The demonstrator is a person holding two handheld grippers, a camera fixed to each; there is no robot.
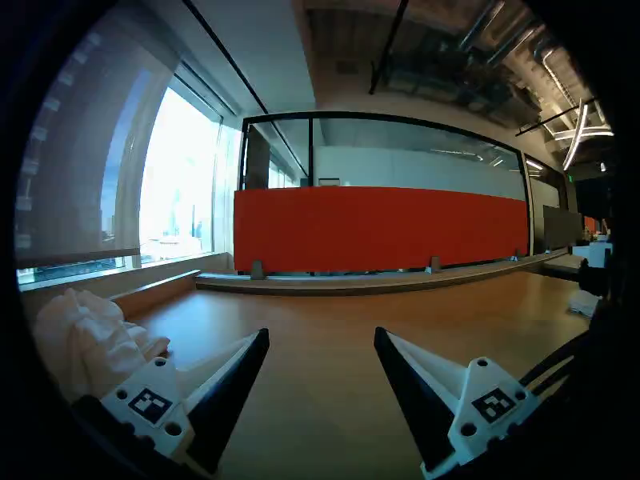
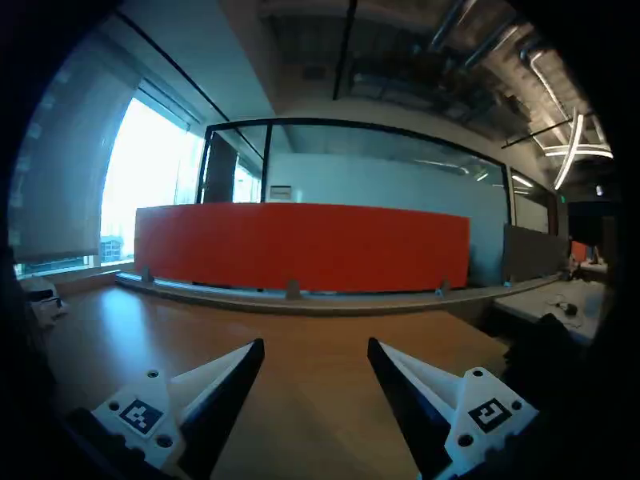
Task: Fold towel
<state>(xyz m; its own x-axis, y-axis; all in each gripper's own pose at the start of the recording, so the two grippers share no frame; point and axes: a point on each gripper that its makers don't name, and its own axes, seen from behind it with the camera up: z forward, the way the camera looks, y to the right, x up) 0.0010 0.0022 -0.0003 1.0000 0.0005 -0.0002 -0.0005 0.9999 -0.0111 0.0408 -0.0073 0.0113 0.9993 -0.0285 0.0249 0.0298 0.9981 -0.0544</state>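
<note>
The left tongs (image 1: 320,331) and right tongs (image 2: 315,342) are being held released and empty over the counter (image 1: 360,320), while the towel (image 1: 88,340) is being supported, crumpled, near the counter's edge, so a pinch through several bunched layers is arguably being risked.

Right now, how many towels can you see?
1. A crumpled white towel lies on the wooden table, just left of the left gripper. Others could be hidden beyond the edges of the views.
</note>
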